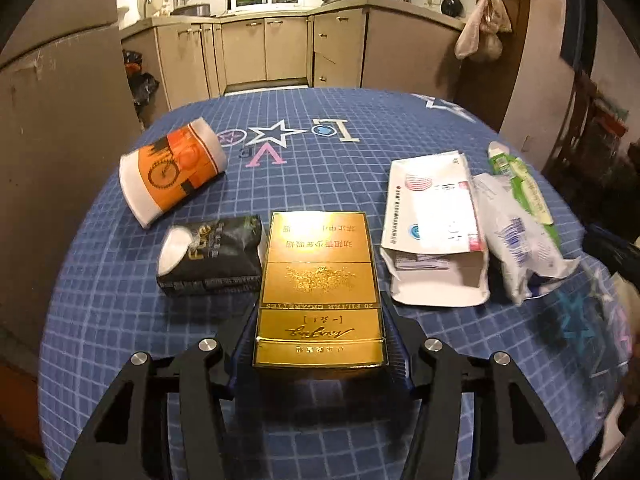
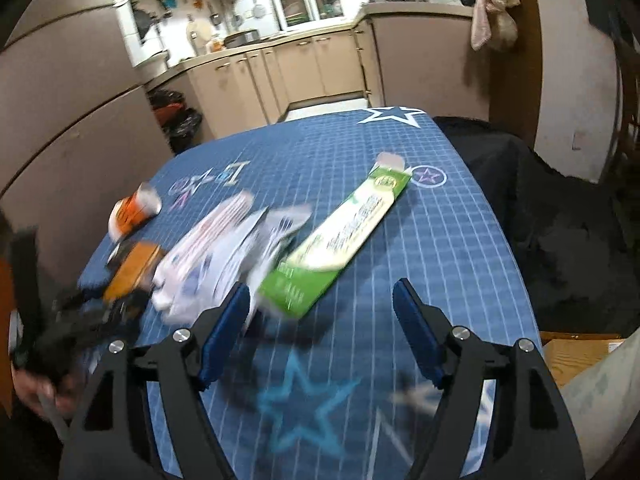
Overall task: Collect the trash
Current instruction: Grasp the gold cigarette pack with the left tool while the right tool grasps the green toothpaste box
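Note:
My left gripper [image 1: 320, 320] is shut on a gold cigarette box [image 1: 320, 276], held just above the blue checked tablecloth [image 1: 340, 160]. Beside it lie a black tissue pack [image 1: 212, 256], a crushed orange paper cup [image 1: 172, 170], an opened white medicine box [image 1: 432, 232], a crumpled white wrapper [image 1: 520, 248] and a green toothpaste box [image 1: 520, 184]. My right gripper [image 2: 322, 312] is open and empty, with the near end of the green toothpaste box [image 2: 340, 236] just ahead of its left finger. The right wrist view is blurred; the white boxes [image 2: 212, 256] and the cup [image 2: 134, 210] show at left.
The table's right edge drops to a dark chair or cloth [image 2: 540, 208]. A wooden surface [image 2: 572, 348] sits at lower right. Kitchen cabinets [image 1: 280, 48] stand beyond the table's far edge. A brown wall or panel [image 1: 52, 140] borders the left side.

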